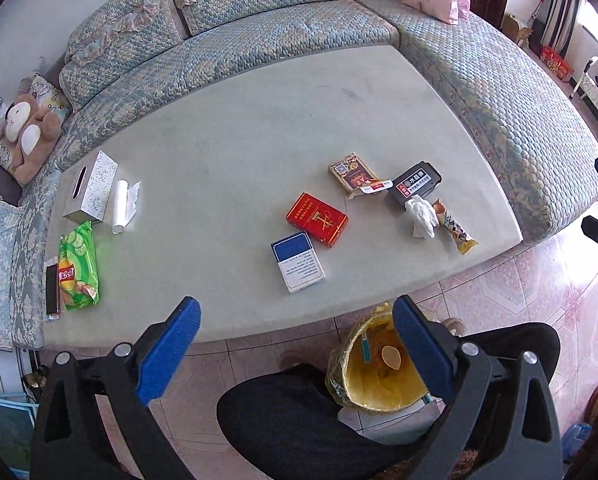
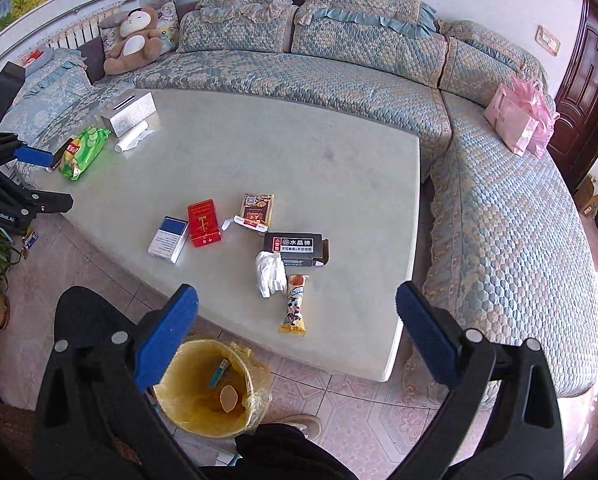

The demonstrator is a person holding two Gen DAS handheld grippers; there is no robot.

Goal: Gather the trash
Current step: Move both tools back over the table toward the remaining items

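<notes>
1. My left gripper [image 1: 295, 344] and right gripper [image 2: 297, 336] both stood wide apart with nothing between the blue pads.
2. Below them, a round bin with a yellow plastic liner [image 2: 203, 392] sat on the tiled floor beside the pale rectangular table [image 2: 339, 168], already holding scraps.
3. On the table's near part lay a yellow snack wrapper [image 2: 294, 306], touching a crumpled white tissue [image 2: 270, 272] beside a black box [image 2: 297, 246].
4. Farther left lay a red cigarette pack [image 2: 203, 223] and a blue-and-white pack [image 2: 169, 239].
</notes>
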